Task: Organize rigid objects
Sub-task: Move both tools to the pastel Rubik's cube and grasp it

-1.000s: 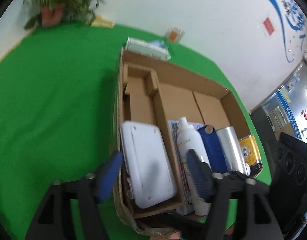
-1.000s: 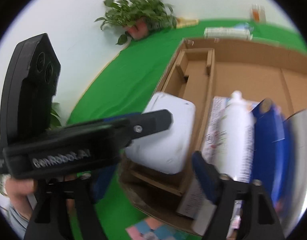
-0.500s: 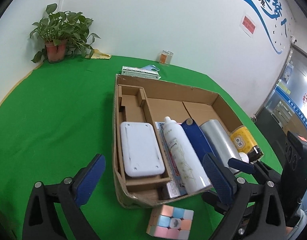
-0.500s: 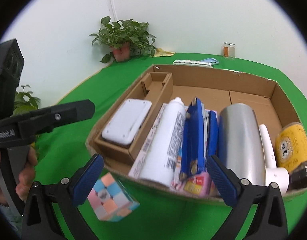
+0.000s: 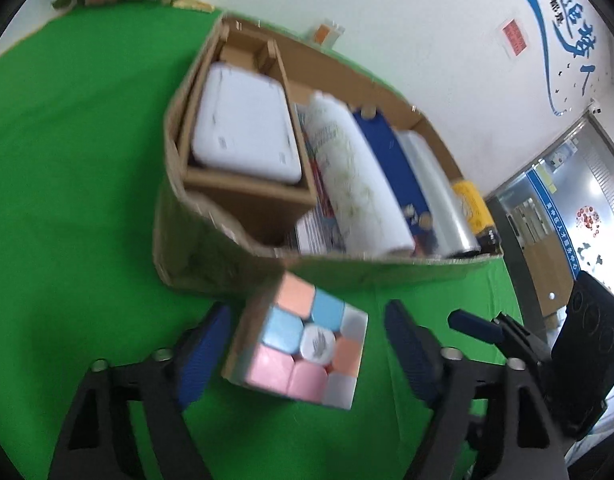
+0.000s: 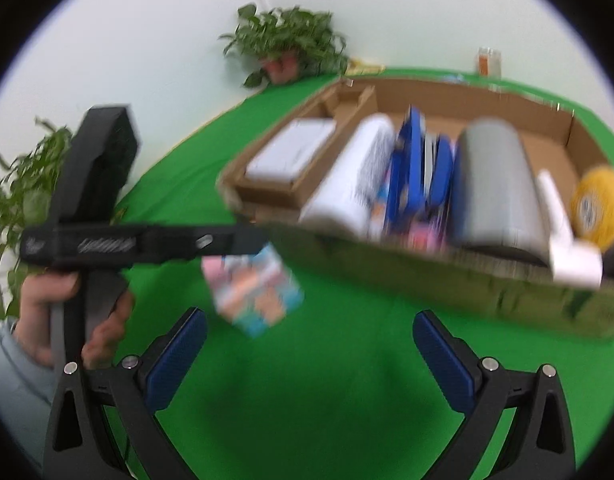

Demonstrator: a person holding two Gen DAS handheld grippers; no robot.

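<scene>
Now the left gripper (image 5: 307, 344) has dropped from over the cardboard box (image 5: 235, 268) to straddle the pastel puzzle cube (image 5: 297, 354) on the green desk (image 5: 67, 160); its fingers have just been narrowing, cube between them, not yet pressing. Beside it, the right gripper (image 6: 309, 354) hangs wide open, empty. A grasp looks imminent.
</scene>
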